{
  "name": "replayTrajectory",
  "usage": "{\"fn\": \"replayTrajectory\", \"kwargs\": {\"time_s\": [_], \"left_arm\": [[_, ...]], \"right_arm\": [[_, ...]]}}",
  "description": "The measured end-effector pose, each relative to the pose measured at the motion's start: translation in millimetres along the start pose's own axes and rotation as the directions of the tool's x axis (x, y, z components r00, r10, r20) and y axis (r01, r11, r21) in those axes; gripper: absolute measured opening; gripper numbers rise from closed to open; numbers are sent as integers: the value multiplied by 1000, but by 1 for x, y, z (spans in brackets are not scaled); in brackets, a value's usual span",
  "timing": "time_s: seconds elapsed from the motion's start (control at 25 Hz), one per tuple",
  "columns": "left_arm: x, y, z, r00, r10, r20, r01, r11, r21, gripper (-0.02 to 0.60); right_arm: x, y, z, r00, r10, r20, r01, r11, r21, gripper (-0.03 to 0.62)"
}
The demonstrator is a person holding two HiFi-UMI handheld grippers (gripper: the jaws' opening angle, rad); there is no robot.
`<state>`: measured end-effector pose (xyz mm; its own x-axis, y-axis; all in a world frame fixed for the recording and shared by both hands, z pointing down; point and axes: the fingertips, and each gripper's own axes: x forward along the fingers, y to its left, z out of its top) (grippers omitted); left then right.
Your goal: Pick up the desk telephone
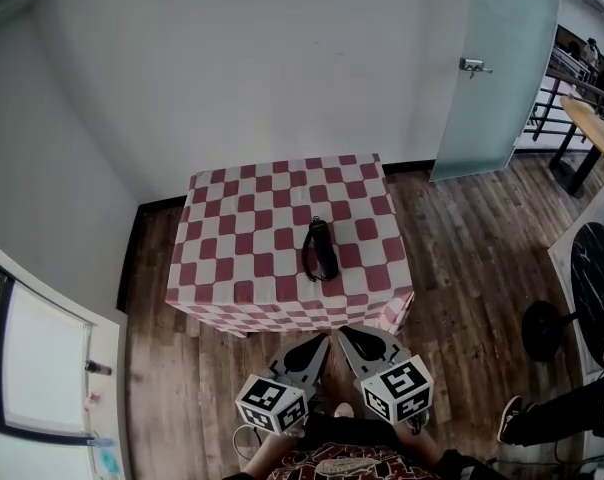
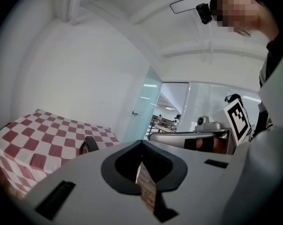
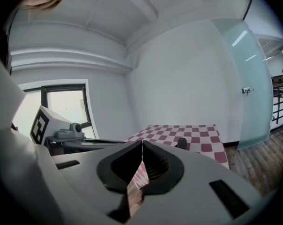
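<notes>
Desk telephone (image 1: pixel 320 250), black, lies on the red-and-white checked table (image 1: pixel 232 268) in the head view, toward its near right part. The left gripper (image 1: pixel 320 342) and right gripper (image 1: pixel 344 334) hang just short of the table edge. In the left gripper view the jaws are pressed together and empty, with the telephone beyond them. The right gripper view shows the same.

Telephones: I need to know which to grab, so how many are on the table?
1. A black telephone lies on the checkered table, right of its centre, toward the near edge. None appears hidden.
</notes>
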<state>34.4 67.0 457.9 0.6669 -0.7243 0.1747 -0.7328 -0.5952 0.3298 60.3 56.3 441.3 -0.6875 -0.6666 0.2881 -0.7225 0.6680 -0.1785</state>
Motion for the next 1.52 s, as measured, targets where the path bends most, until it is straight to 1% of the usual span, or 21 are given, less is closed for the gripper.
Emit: {"fn": "replayTrajectory", "kwargs": {"time_s": [0.36, 0.6, 0.96, 1.12, 1.28, 1.52], "left_arm": [[22, 41, 13, 998, -56, -18, 56, 998, -12, 0], [38, 73, 27, 995, -95, -29, 95, 995, -3, 0], [45, 115, 35, 988, -141, -62, 141, 990, -5, 0], [48, 128, 27, 985, -149, -81, 147, 989, -33, 0], [51, 133, 30, 985, -151, -84, 150, 988, -28, 0], [66, 145, 33, 986, -145, -86, 141, 989, -53, -1]], "right_arm": [[43, -19, 10, 999, -45, -3, 45, 999, 26, 20], [75, -32, 23, 996, -83, 11, 83, 996, 37, 20], [117, -39, 29, 991, -136, 9, 135, 989, 66, 20], [128, -40, 25, 989, -151, -1, 150, 985, 84, 20], [135, -43, 22, 988, -154, -22, 155, 984, 85, 20], [151, -56, 26, 990, -137, -42, 140, 986, 87, 20]]}}
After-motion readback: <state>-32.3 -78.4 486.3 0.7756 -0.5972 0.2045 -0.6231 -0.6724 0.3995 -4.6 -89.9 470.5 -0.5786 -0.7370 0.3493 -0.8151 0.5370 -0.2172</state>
